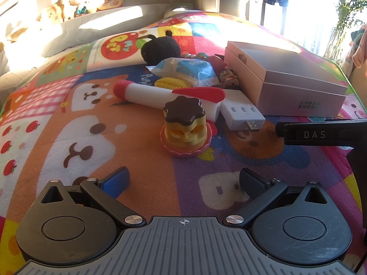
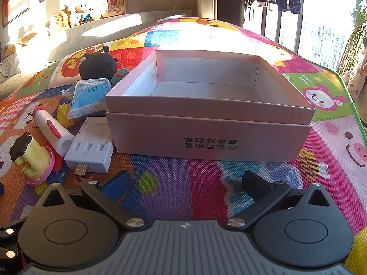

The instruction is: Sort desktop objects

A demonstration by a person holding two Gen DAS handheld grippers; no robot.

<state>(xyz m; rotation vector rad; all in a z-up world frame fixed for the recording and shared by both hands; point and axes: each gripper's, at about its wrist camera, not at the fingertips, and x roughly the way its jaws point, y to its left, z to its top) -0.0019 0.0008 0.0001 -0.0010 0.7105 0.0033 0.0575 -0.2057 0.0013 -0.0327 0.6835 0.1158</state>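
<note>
A yellow pudding-shaped toy [image 1: 184, 128] with a brown top and pink base stands on the cartoon mat, straight ahead of my open left gripper [image 1: 183, 180], a short gap away. Behind it lie a white foam tube with red ends [image 1: 146, 92], a white USB hub [image 1: 240, 113], a blue packet [image 1: 185, 68], a yellow corn toy [image 1: 170, 83] and a black plush [image 1: 160, 49]. The pink cardboard box [image 2: 206, 133] sits open and empty in front of my open right gripper [image 2: 184, 183]. The pudding toy [image 2: 32, 158] and hub [image 2: 91, 147] lie to its left.
The right gripper's black body [image 1: 321, 135] reaches in at the left wrist view's right edge. A grey pillow [image 1: 96, 26] and plush toys [image 2: 68, 18] line the far side. Bare mat [image 2: 332, 137] lies right of the box, with windows beyond.
</note>
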